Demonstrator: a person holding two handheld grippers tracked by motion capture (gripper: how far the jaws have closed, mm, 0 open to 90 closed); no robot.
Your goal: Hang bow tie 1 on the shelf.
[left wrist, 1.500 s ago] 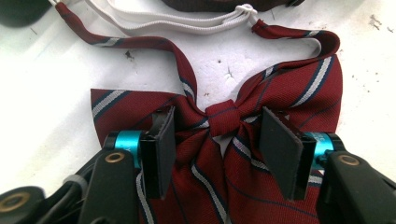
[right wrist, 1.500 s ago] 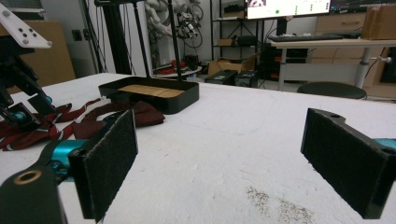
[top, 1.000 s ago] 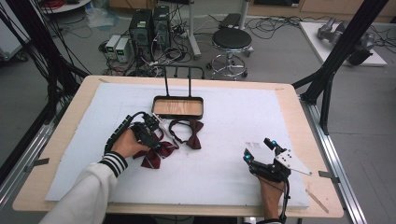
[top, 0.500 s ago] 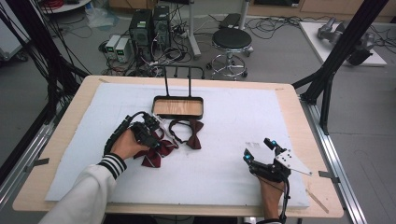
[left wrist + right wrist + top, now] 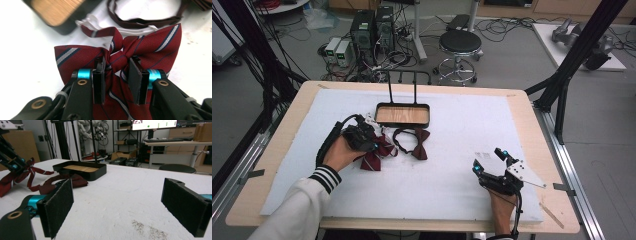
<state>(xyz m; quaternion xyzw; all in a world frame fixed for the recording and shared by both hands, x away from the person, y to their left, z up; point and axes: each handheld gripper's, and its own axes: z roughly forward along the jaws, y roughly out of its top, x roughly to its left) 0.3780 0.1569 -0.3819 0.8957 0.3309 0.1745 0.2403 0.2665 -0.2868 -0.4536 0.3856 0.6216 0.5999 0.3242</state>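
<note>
Left claw (image 5: pixel 117 75) narrowed around the knot of the striped red bow tie (image 5: pixel 140 47), pads at either side, left-centre of the bench (image 5: pixel 277 130). Right claw (image 5: pixel 489 161) wide apart, holding nothing, lower right, well apart from the tie.

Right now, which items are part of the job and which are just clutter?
In the job:
- striped bow tie, its knot between the left gripper's jaws
- plain dark red bow tie
- black tray with wooden bottom

Lying about:
- right gripper, open, idle on the table
- stool
- computers on the floor
</note>
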